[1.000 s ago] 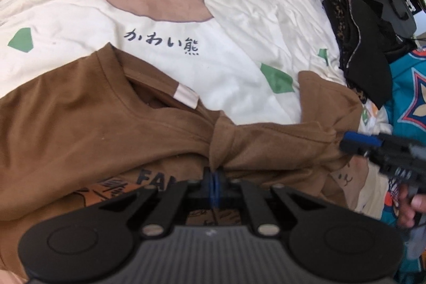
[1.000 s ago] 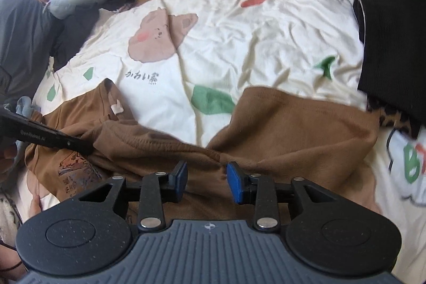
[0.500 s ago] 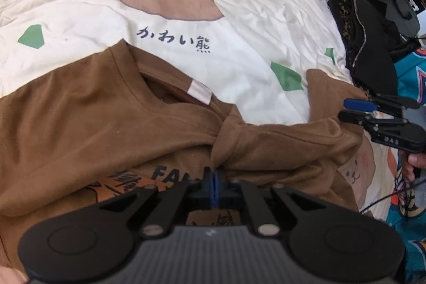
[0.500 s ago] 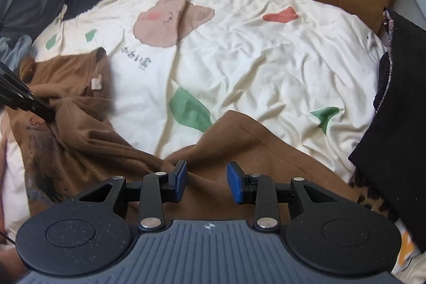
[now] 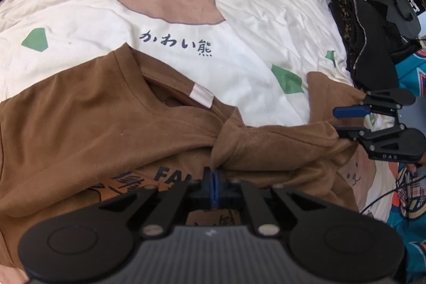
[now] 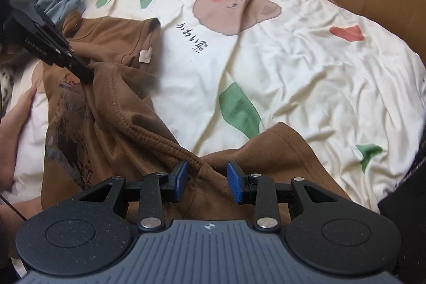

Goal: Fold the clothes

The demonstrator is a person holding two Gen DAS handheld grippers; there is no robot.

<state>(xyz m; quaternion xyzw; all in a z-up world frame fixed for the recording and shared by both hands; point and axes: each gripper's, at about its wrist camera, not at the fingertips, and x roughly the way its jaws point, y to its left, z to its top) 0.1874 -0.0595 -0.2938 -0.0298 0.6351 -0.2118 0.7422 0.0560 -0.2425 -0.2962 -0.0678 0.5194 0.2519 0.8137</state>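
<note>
Left gripper [image 5: 213, 184] pinched shut on a fold of the brown shirt [image 5: 80, 129]; right gripper [image 6: 206, 181] part open, straddling the shirt's hem, pads not pressing.

The black left gripper [image 5: 213, 184] with blue pads pointed steeply downward, its jaws pressed fully together on a pinched fold of brown fabric. The black right gripper [image 6: 207, 181] with blue pads also angled downward, its jaws parted partway and not pressing on anything. In the left wrist view, fingertips of the person's right hand [image 5: 411, 167] showed just behind that gripper's body.
</note>
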